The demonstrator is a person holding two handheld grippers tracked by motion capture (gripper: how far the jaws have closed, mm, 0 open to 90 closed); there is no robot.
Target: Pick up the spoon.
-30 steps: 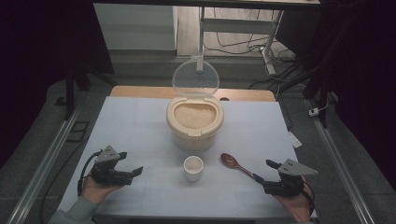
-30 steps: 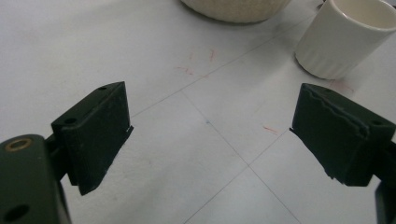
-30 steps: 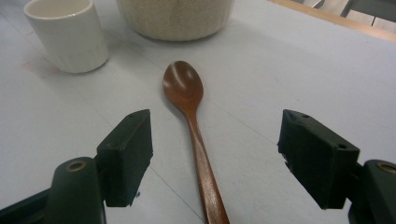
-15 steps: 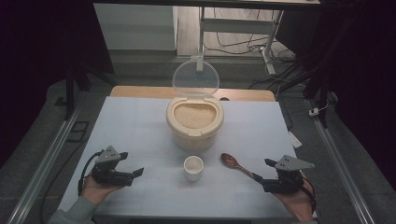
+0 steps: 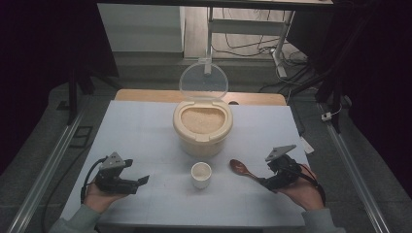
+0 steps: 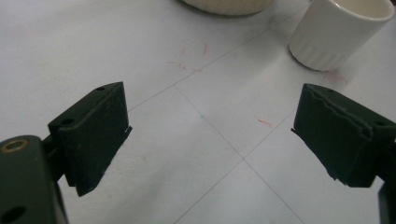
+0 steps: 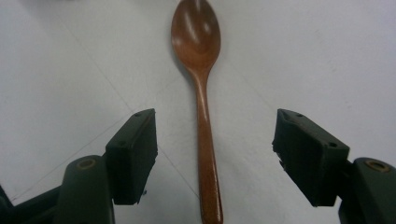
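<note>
A brown wooden spoon (image 5: 241, 168) lies on the white table right of a small white cup (image 5: 201, 174). My right gripper (image 5: 265, 182) sits at the spoon's handle end. In the right gripper view the spoon (image 7: 201, 84) runs straight between the jaws of the right gripper (image 7: 215, 149), which stand wide apart and clear of the handle. Those jaws have just been closing a little. My left gripper (image 5: 143, 180) rests open at the front left. Its jaws (image 6: 210, 135) frame bare table, with the cup (image 6: 338, 30) beyond. A cream container (image 5: 202, 127) of rice stands behind the cup, its clear lid (image 5: 203, 80) raised.
The table's front edge (image 5: 204, 224) runs just behind both hands. A small white tag (image 5: 306, 144) lies at the right edge. Metal rails (image 5: 357, 184) flank the table. A table frame and cables (image 5: 243, 46) stand on the floor beyond.
My right gripper has moved left and slightly up, so the spoon's handle now lies between its jaws. The left gripper has stayed in place.
</note>
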